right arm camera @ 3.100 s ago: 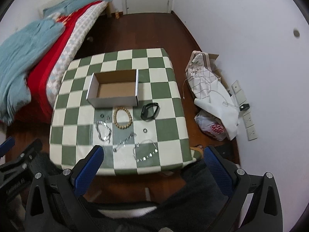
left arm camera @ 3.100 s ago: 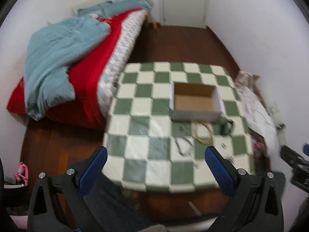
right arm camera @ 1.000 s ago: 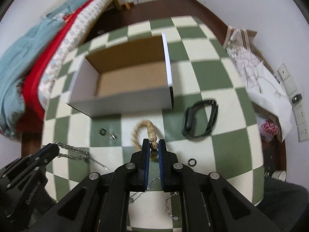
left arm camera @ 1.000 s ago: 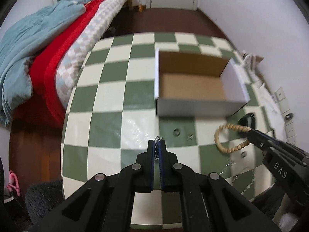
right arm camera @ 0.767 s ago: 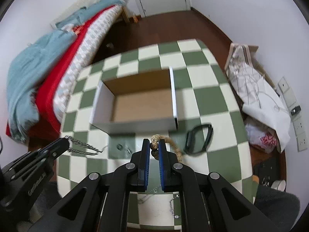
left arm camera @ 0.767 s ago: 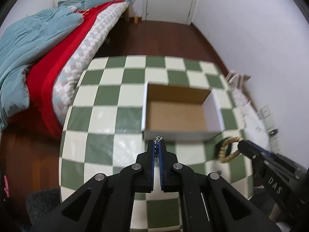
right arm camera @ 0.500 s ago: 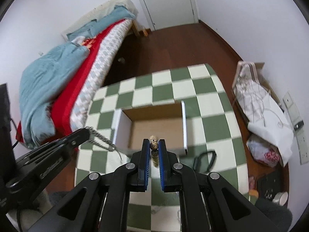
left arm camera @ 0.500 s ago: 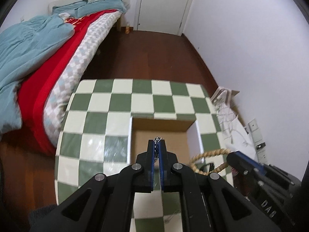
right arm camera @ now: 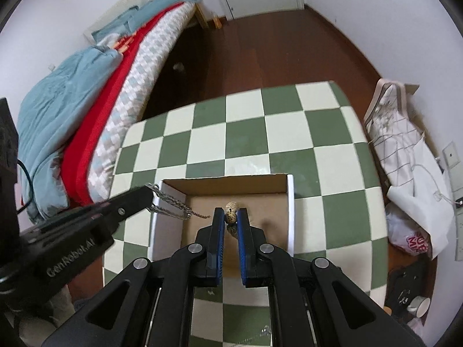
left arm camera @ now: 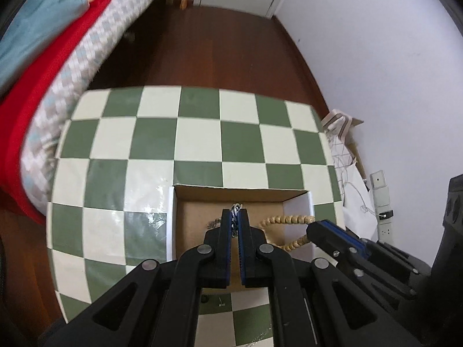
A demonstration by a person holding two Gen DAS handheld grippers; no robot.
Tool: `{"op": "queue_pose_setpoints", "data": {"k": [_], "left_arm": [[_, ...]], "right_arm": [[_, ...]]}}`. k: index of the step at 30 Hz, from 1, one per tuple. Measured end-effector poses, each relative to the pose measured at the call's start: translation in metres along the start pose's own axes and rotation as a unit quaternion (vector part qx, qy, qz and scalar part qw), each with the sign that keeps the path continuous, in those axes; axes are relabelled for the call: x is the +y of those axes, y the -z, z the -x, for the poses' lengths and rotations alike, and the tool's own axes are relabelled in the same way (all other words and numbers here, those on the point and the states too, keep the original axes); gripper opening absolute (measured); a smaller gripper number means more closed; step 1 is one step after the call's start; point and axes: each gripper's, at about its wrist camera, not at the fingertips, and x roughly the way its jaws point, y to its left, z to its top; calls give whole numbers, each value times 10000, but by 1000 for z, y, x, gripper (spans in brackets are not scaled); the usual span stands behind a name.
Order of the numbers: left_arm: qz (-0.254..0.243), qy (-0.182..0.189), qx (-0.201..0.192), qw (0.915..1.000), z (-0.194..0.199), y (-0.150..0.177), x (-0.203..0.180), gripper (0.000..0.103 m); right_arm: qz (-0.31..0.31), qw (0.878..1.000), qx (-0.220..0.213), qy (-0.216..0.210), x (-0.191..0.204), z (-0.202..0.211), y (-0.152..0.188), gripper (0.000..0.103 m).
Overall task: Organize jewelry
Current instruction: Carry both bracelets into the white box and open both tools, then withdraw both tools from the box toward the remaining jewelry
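An open white cardboard box (left arm camera: 295,195) (right arm camera: 290,202) stands on the green-and-cream checkered table (left arm camera: 199,144) (right arm camera: 249,133). My left gripper (left arm camera: 235,217) is shut on a silver chain bracelet (left arm camera: 235,208) and holds it over the box's left half; the chain (right arm camera: 170,206) hangs from its tip in the right wrist view. My right gripper (right arm camera: 231,217) is shut on a tan wooden bead bracelet (right arm camera: 231,212) over the box's middle; the bead loop (left arm camera: 286,221) shows to the right in the left wrist view.
A bed (right arm camera: 95,86) with red and blue covers lies left of the table. White bags (right arm camera: 411,150) lie on the wood floor against the right wall. Small jewelry pieces (left arm camera: 221,305) lie on the table in front of the box.
Both grippers have moved forward and down over the box, each carrying its bracelet. The box now sits right under the fingertips.
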Motion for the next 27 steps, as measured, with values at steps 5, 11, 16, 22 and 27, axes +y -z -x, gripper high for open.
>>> {"op": "queue_pose_setpoints", "data": {"k": [5, 11, 16, 22, 27], "left_arm": [[102, 177, 307, 9993, -23, -6, 6, 3], [233, -61, 331, 9992, -24, -9, 13, 7], [-14, -821, -66, 9966, -10, -5, 17, 69], [-177, -1594, -499, 9858, 7, 14, 26, 103], [-267, -1952, -662, 9782, 12, 32, 30, 103]], "right_arm": [[38, 9997, 224, -57, 1, -20, -13, 9], [-119, 9981, 598, -22, -8, -38, -20, 11], [-66, 9977, 604, 313, -12, -31, -14, 50], [356, 9901, 489, 1269, -7, -22, 6, 88], [549, 9840, 476, 1630, -6, -22, 28, 98]]}}
